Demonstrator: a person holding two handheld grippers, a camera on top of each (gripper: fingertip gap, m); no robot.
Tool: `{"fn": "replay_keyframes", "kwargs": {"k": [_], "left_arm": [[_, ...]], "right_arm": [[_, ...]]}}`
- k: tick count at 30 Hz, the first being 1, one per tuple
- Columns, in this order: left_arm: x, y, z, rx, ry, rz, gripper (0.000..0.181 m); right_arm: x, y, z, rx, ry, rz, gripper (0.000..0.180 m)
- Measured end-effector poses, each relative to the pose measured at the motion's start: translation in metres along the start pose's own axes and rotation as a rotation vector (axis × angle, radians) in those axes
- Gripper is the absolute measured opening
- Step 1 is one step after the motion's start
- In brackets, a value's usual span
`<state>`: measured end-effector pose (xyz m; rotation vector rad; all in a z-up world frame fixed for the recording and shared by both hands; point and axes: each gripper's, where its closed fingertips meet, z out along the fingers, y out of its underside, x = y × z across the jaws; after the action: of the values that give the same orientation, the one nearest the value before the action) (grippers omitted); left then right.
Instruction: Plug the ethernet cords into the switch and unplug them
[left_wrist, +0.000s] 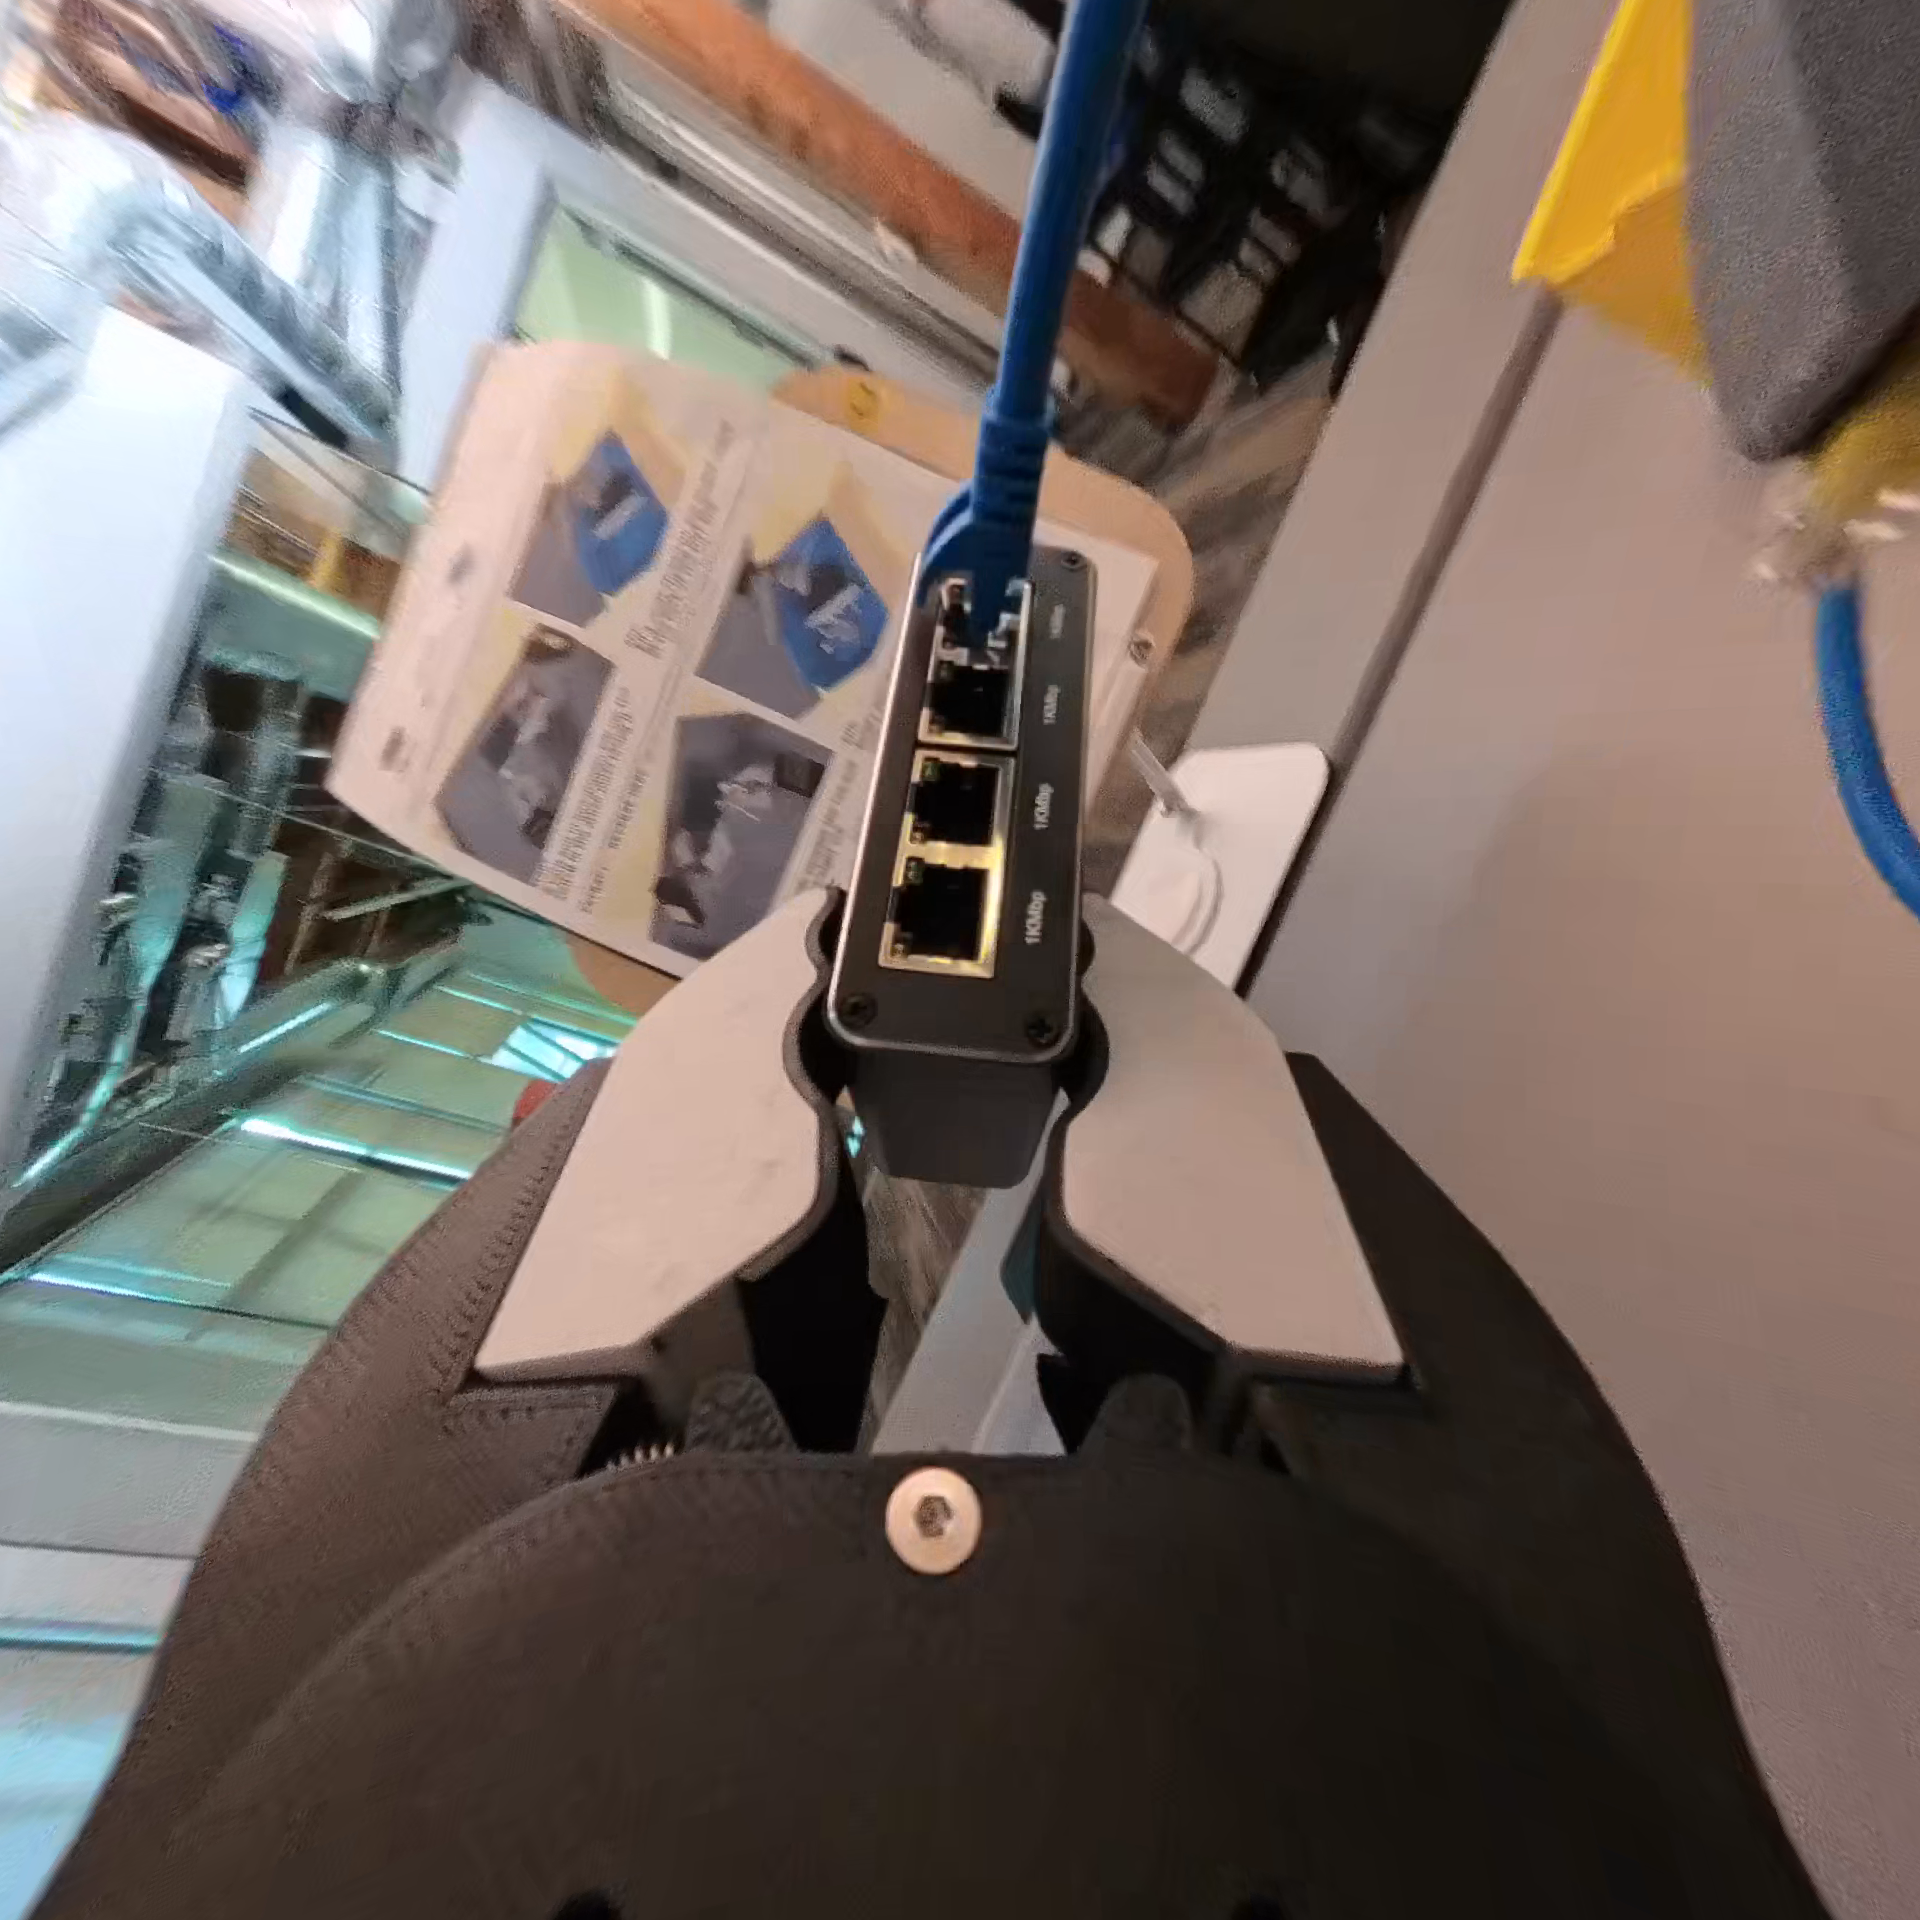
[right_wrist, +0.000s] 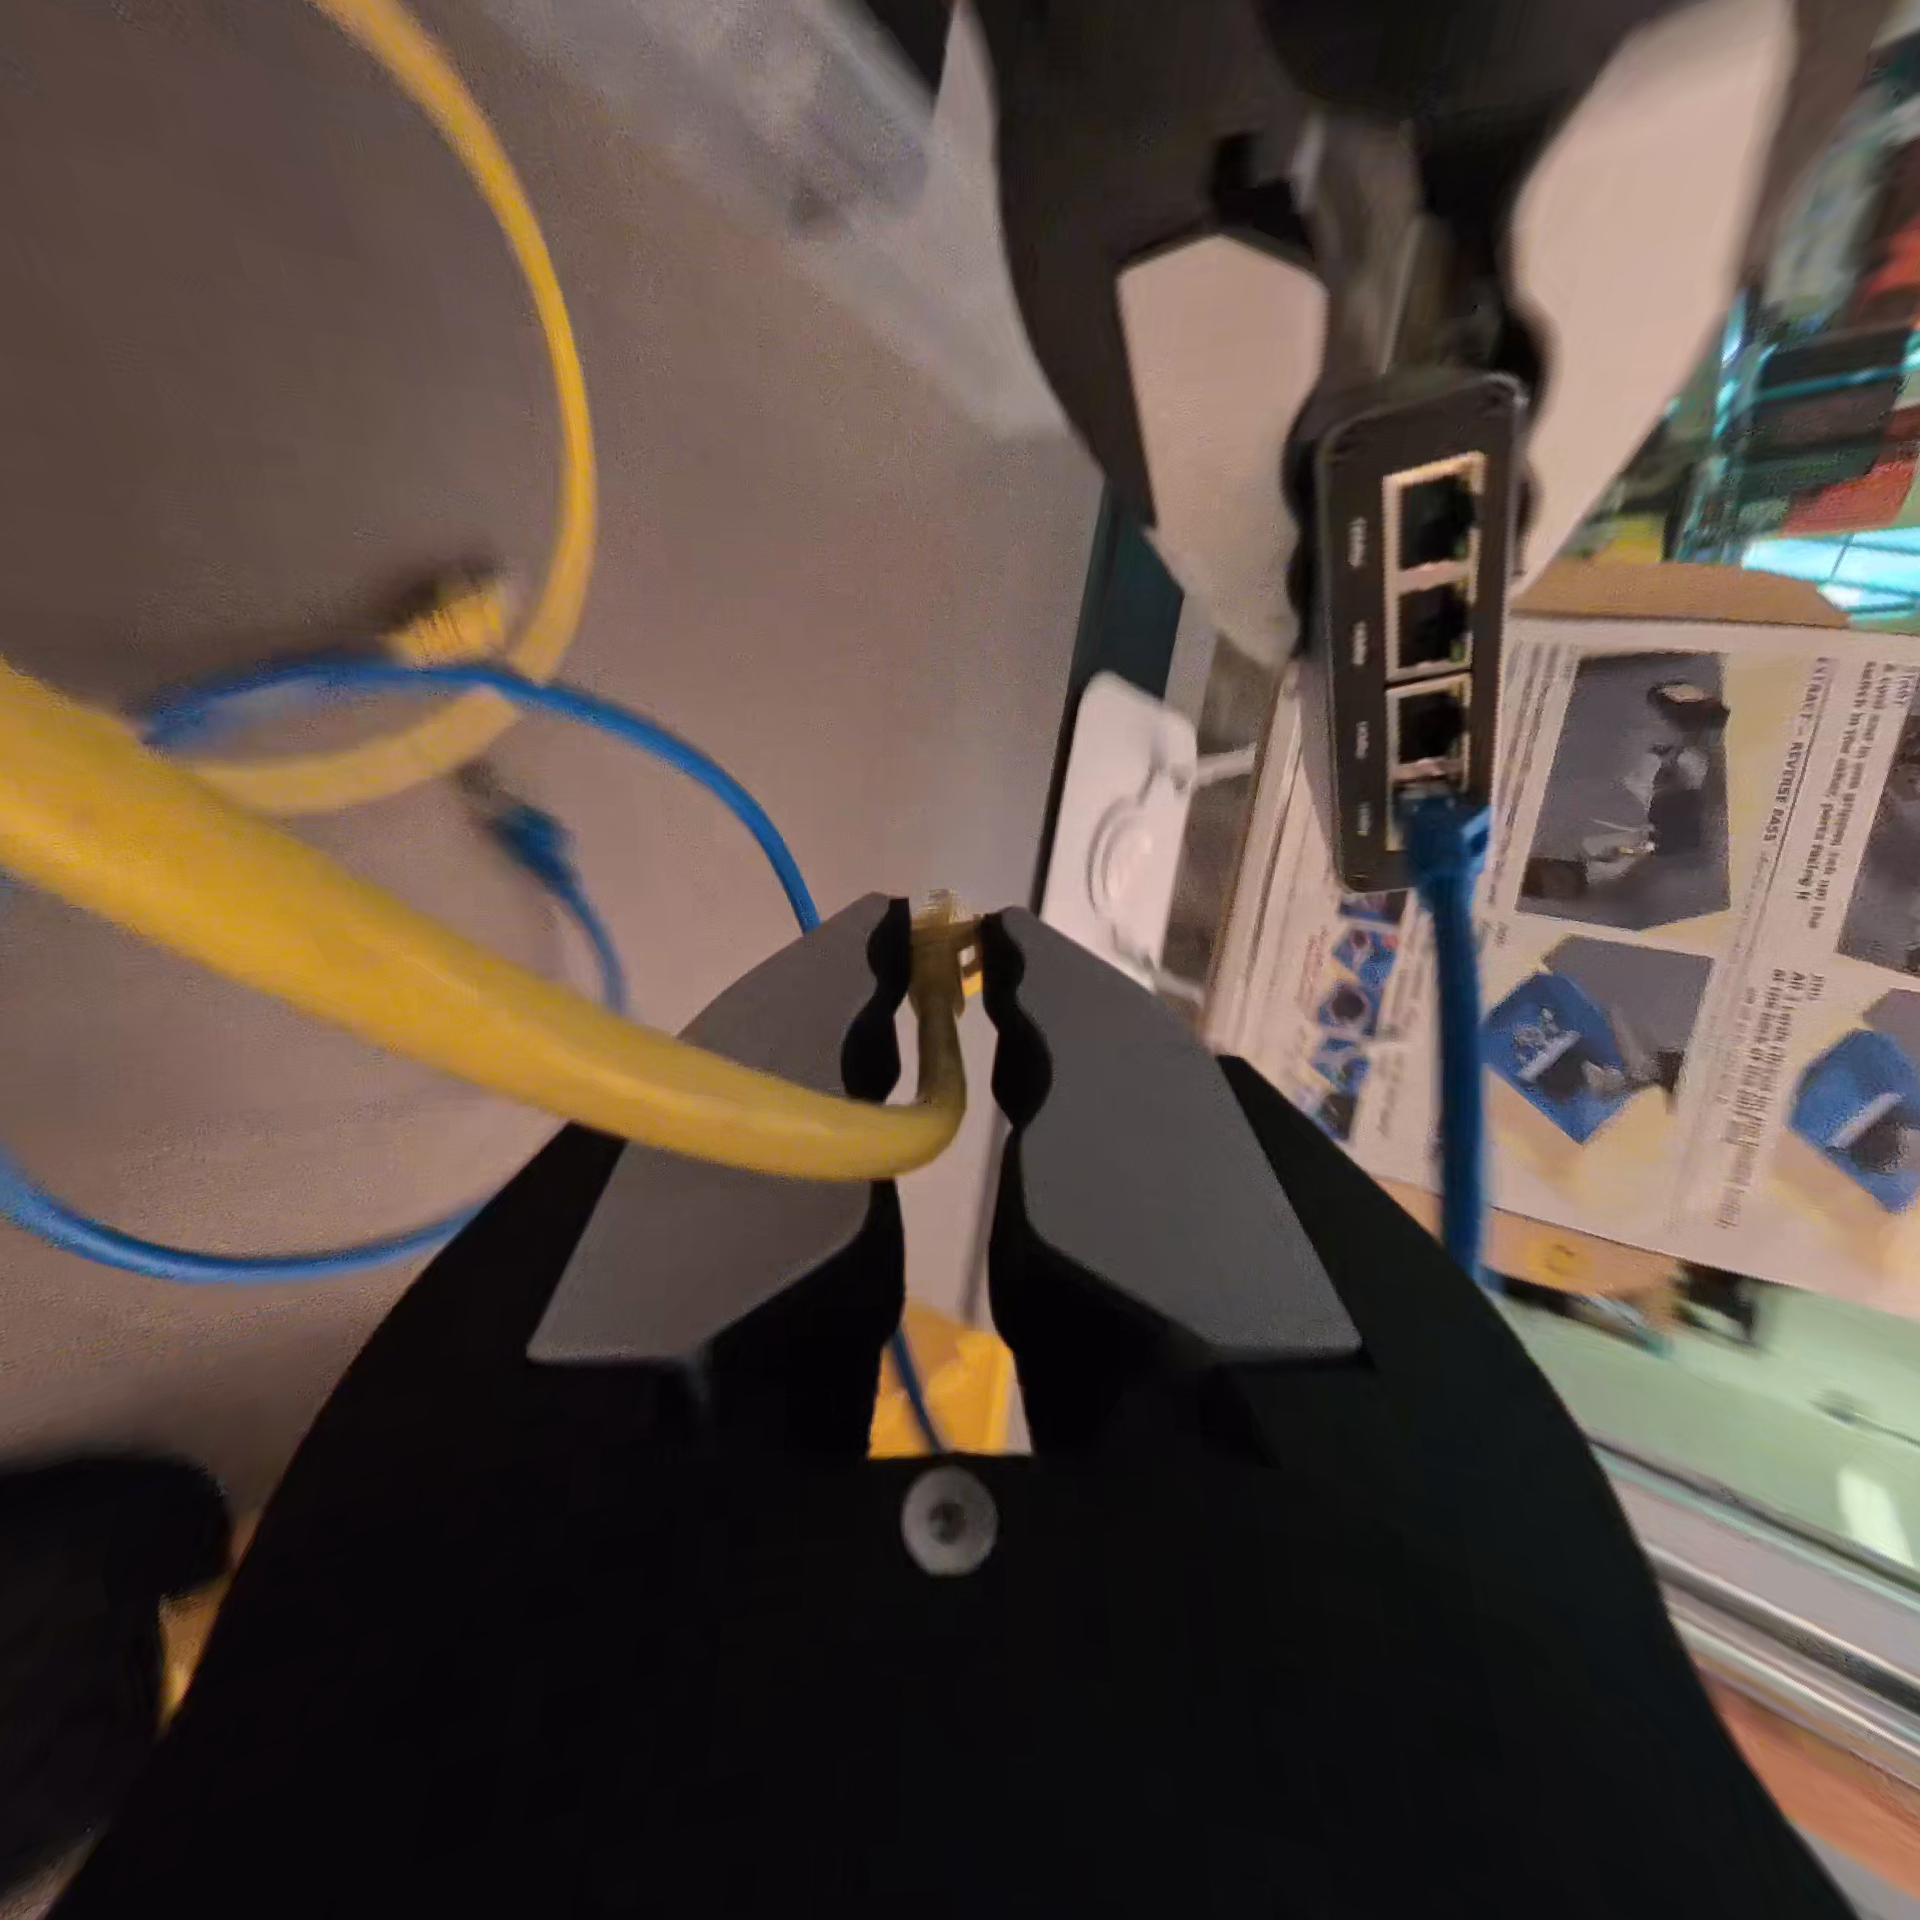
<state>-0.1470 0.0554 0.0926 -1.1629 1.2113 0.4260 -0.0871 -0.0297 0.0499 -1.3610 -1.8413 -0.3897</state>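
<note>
Nearest the lens in the left wrist view, the left gripper (left_wrist: 951, 997) has its jaws closed on the near end of a black switch (left_wrist: 971, 800), held off the table with its row of ports facing the camera. Three ports are empty; a blue cord (left_wrist: 1049, 260) sits in the farthest port and runs up out of the top edge. Behind the switch lies a printed instruction sheet (left_wrist: 623, 665) with photographs, blurred. At far right, part of the right gripper is cut off by the frame edge.

The right wrist view shows what the left one does not: the right gripper (right_wrist: 948, 940) has its jaws nearly closed on the plug of a yellow cord (right_wrist: 364, 966), pinched at the tips. The cord bends out to the left and loops over the grey table (right_wrist: 779, 571). A second blue cable (right_wrist: 665, 748) curls there too, with a loose blue plug near it, all smeared by motion. To the right, well apart from the yellow plug, the switch (right_wrist: 1403, 665) hangs in the left gripper (right_wrist: 1403, 436), the blue cord (right_wrist: 1455, 1039) trailing from its lowest port. Whether the yellow plug's clip is pressed cannot be made out.
</note>
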Motion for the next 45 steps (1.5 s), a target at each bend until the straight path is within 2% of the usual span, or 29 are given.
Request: {"fn": "replay_keyframes", "kwargs": {"k": [3, 7, 9, 11, 13, 16, 21, 24, 27, 30, 32, 35, 40, 42, 45], "left_arm": [[-0.019, 0.008, -0.008, -0.026, -0.053, -0.025, 0.037], [-0.037, 0.039, -0.011, -0.112, -0.086, -0.054, 0.037], [-0.05, 0.046, -0.016, -0.103, -0.107, -0.122, 0.037], [-0.067, 0.053, -0.025, -0.092, -0.15, -0.206, 0.036], [-0.084, 0.06, -0.035, -0.076, -0.192, -0.317, 0.036], [-0.093, 0.058, -0.047, -0.017, -0.162, -0.413, 0.036], [-0.081, 0.027, -0.047, 0.083, -0.102, -0.411, 0.036], [-0.064, 0.003, -0.045, 0.148, -0.043, -0.344, 0.036], [-0.053, -0.01, -0.045, 0.202, 0.0, -0.291, 0.037], [-0.054, -0.011, -0.045, 0.245, 0.02, -0.324, 0.036], [-0.059, -0.012, -0.049, 0.303, 0.015, -0.358, 0.036], [-0.07, -0.01, -0.057, 0.365, 0.021, -0.446, 0.036], [-0.087, -0.006, -0.07, 0.414, -0.003, -0.504, 0.036], [-0.093, -0.001, -0.074, 0.4, -0.018, -0.523, 0.036], [-0.102, 0.005, -0.08, 0.383, -0.041, -0.531, 0.036]], "right_arm": [[0.003, -0.023, -0.027, 0.217, 0.069, 0.085, 0.013], [0.02, 0.015, -0.059, 0.073, 0.085, 0.12, 0.014], [0.03, 0.043, -0.078, -0.003, 0.045, 0.175, 0.014], [0.045, 0.061, -0.102, -0.008, 0.027, 0.26, 0.014], [0.05, 0.068, -0.124, 0.012, -0.039, 0.34, 0.014], [0.041, 0.063, -0.136, 0.014, -0.07, 0.309, 0.013], [-0.001, 0.042, -0.095, -0.027, -0.074, 0.207, 0.014], [-0.019, 0.048, -0.053, -0.028, -0.108, 0.276, 0.014], [-0.026, 0.056, -0.025, 0.085, -0.143, 0.427, 0.014], [-0.01, 0.056, -0.022, 0.371, -0.102, 0.627, 0.013], [0.003, 0.073, -0.021, 0.481, -0.067, 0.773, 0.011], [0.0, 0.109, 0.0, 0.463, -0.027, 0.858, 0.011], [-0.013, 0.142, 0.032, 0.43, -0.041, 0.961, 0.011], [-0.003, 0.141, 0.025, 0.474, -0.011, 0.993, 0.01], [0.02, 0.14, 0.002, 0.429, 0.061, 0.941, 0.01]]}}
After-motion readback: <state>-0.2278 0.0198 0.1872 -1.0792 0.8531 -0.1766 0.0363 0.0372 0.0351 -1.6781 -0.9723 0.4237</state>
